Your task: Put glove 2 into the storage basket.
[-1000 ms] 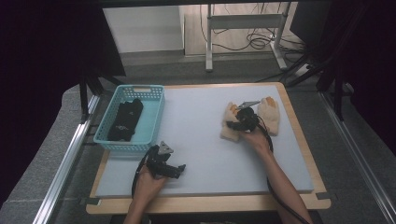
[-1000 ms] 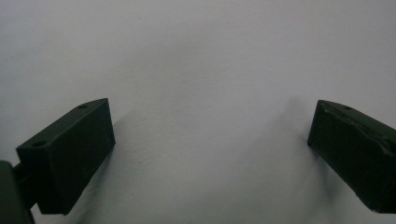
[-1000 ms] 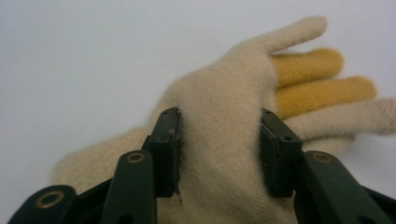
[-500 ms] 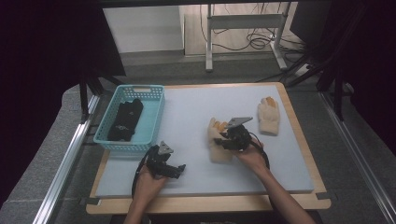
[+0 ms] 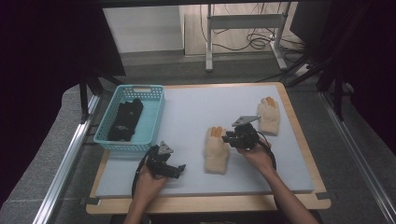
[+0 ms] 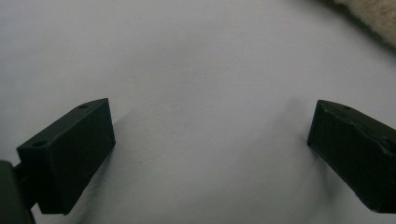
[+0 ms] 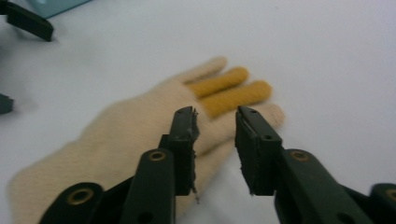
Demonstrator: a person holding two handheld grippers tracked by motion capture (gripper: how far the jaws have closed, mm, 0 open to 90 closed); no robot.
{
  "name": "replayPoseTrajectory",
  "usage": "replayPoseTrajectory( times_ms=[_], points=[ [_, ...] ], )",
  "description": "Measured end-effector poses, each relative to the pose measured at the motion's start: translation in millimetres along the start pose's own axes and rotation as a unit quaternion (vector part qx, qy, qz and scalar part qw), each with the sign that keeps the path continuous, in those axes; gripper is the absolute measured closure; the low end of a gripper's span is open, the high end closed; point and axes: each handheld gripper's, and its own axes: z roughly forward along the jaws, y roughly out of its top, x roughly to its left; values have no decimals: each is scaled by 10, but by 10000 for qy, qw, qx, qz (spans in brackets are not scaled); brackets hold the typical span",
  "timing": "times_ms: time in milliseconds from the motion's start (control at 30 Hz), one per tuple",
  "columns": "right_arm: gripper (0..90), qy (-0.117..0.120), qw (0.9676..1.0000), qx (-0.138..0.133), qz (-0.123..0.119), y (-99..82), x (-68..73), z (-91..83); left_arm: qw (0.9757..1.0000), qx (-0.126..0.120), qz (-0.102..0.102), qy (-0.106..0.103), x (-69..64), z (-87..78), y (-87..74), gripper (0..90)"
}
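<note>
2 cream gloves [image 5: 217,150] lie apart; right gripper [image 5: 233,136] jaws closing over one, gripping nothing; left gripper [image 5: 175,169] wide open.

Fuzzy cream knitted cloth glove with orange fingertips [image 7: 140,126], matt pale grey smooth mat [image 5: 196,107] over wooden worktop [image 5: 299,126], teal perforated plastic basket [image 5: 154,116], matt black plastic tongs [image 7: 215,140].

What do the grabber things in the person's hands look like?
Each hand-held gripper is black. The left hand-held gripper has two blocky jaws; the right hand-held gripper has long jaws with round bolt holes. Both carry a grey three-cornered plate and trail a black cable. The forearms are bare.
</note>
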Motion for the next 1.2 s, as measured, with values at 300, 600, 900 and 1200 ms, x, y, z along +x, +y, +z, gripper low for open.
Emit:
replayPoseTrajectory(
  times_ms=[300, 600, 900, 1200],
  points=[
    [860, 126, 9991, 300, 276, -181, -36, 235, 10000, -1, -1, 1, 0, 0, 0, 12],
    [745, -275, 9991, 293, 102, -119, -72, 20, 10000, -1, 0, 1, 0, 0, 0, 12],
    [672, -534, 9973, -47, 511, -299, -490, -276, 10000, 0, -1, 0, 0, 0, 0, 12],
    [703, -1230, 9871, -154, 1010, -408, -1075, -627, 10000, -1, -1, -3, 2, 1, 0, 12]
  ],
)
